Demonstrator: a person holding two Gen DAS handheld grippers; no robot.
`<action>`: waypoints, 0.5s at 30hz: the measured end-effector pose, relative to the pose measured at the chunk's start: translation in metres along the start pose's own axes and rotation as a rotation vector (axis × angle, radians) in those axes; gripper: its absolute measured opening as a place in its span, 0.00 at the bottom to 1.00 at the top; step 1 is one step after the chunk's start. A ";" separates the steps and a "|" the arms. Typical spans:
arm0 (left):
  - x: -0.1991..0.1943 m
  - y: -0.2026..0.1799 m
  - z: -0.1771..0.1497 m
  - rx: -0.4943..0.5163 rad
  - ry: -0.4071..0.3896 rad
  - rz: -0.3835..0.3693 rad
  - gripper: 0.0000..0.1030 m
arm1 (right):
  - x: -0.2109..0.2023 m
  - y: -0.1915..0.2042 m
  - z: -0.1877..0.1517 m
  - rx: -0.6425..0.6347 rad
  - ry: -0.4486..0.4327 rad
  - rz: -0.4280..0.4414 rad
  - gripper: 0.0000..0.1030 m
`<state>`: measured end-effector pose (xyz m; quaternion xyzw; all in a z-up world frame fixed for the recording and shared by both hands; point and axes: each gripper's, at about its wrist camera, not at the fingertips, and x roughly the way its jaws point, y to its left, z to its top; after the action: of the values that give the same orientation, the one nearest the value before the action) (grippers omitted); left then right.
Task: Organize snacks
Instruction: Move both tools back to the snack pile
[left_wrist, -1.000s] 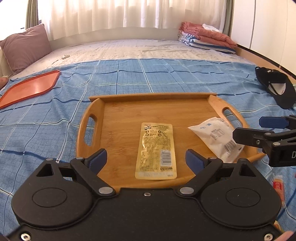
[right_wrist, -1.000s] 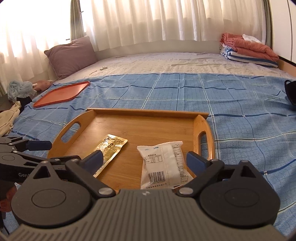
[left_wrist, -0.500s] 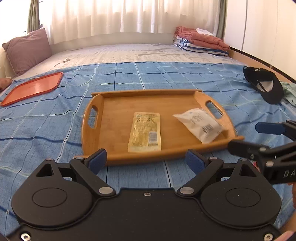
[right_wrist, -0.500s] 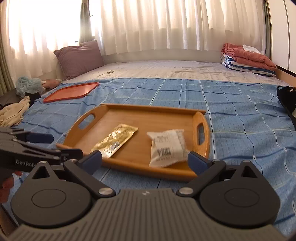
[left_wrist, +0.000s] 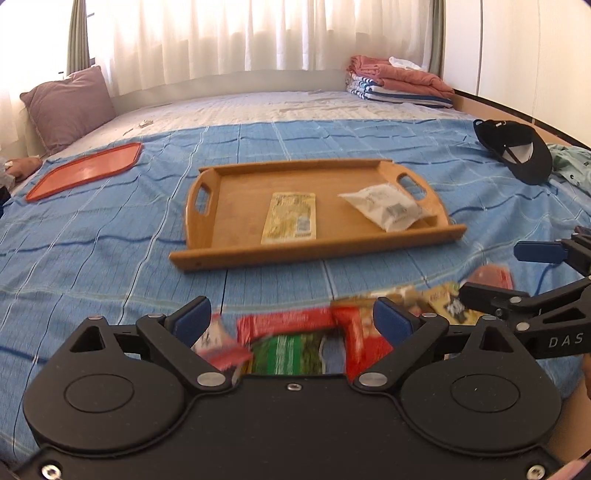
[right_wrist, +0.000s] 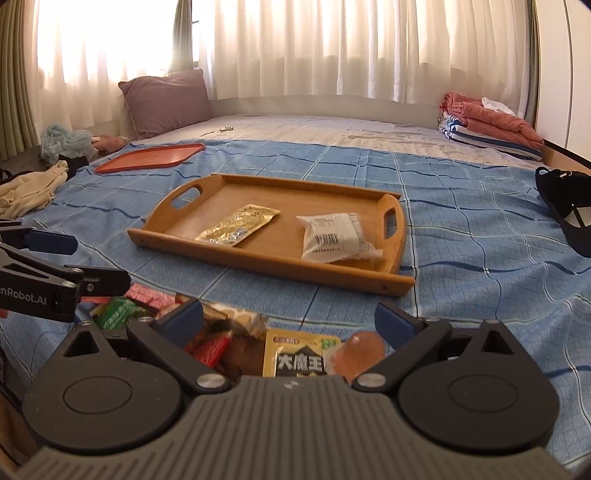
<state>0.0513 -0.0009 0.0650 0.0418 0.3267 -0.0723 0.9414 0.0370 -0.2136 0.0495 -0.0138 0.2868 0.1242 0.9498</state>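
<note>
Left wrist view: showed the wooden tray (left_wrist: 317, 245) farther off and smaller than a second before, with blue blanket (left_wrist: 92, 251) now bare between it and the left gripper (left_wrist: 291, 319). Held a yellow snack packet (left_wrist: 291, 218) flat in the tray's middle and a white snack packet (left_wrist: 384, 208) against its right handle, both lying as before. Brought into frame a loose pile of snacks (left_wrist: 295, 339) on the blanket, blurred, just under the blue fingertips (left_wrist: 192, 321), unseen a second ago. Jaws spread wide and opening further, nothing pinched, only the pile beneath the gap. Caught the right gripper (left_wrist: 502, 273) at the right edge, jaws apart, empty.

Right wrist view: likewise had the tray (right_wrist: 266, 258) drawn away toward mid-frame, where earlier it filled the space right before the fingers. Right gripper (right_wrist: 290, 319) spread wide, gripping nothing, above a yellow-and-black packet (right_wrist: 301, 354) and a pinkish jelly cup (right_wrist: 364, 350) that the other camera did not resolve. Gave the left gripper (right_wrist: 85, 258) at the left edge, over green and pink wrappers (right_wrist: 129, 306). Showed a heap of clothes (right_wrist: 29, 188) at far left, outside the other view. Both cameras took in the orange lid (right_wrist: 147, 158), pillow (right_wrist: 166, 99), folded blankets (right_wrist: 487, 129) and black cap (right_wrist: 565, 214).
</note>
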 end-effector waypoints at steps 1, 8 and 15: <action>-0.001 0.002 -0.004 -0.006 0.003 0.002 0.92 | -0.001 0.000 -0.003 0.000 0.003 -0.003 0.99; -0.002 0.009 -0.030 -0.034 0.026 0.020 0.84 | -0.008 -0.001 -0.026 -0.001 0.023 -0.021 0.99; 0.009 0.007 -0.045 -0.029 0.056 0.023 0.62 | -0.011 -0.003 -0.047 0.017 0.045 -0.034 0.97</action>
<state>0.0319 0.0109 0.0240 0.0340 0.3533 -0.0557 0.9332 0.0033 -0.2238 0.0164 -0.0135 0.3089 0.1052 0.9452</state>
